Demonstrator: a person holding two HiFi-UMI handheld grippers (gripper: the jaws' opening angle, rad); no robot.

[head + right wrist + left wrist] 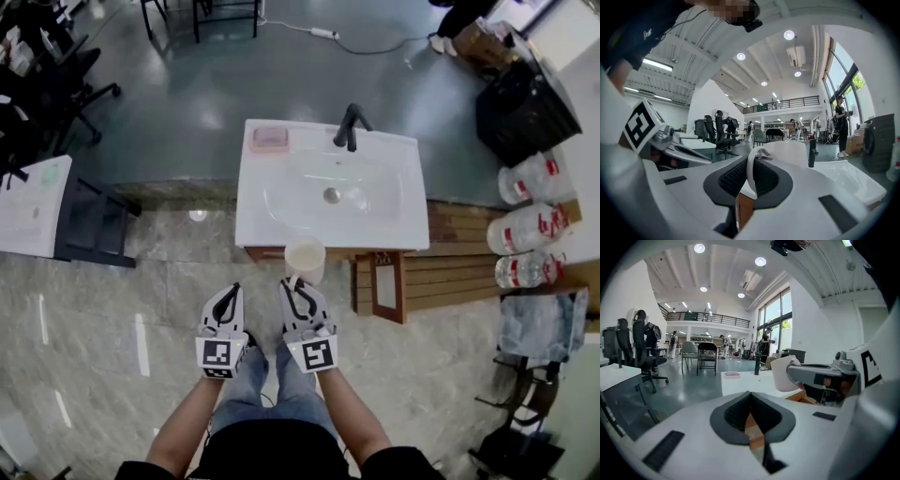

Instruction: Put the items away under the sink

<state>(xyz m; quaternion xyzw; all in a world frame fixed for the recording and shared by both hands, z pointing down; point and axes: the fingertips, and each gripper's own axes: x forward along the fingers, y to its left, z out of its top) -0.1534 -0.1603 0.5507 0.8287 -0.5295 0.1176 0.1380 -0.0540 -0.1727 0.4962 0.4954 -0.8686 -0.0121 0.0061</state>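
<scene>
My right gripper point(296, 281) is shut on the handle of a white mug point(305, 260), held in the air just in front of the sink's front edge. In the right gripper view the mug's thin handle point(751, 174) is pinched between the dark pads, with the mug body point(785, 153) beyond. My left gripper point(233, 290) is shut with nothing in it, beside the right one. The left gripper view has its pads point(766, 416) closed together and the mug point(783, 373) off to the right. The white sink point(272, 220) with a black faucet point(349, 127) stands ahead.
A pink soap dish point(270, 139) sits on the sink's back left corner. A wooden cabinet door point(388, 287) stands open under the sink at right. Large water bottles point(531, 228) lie at far right, a black bin point(520, 111) behind them. A white table point(33, 206) is at left.
</scene>
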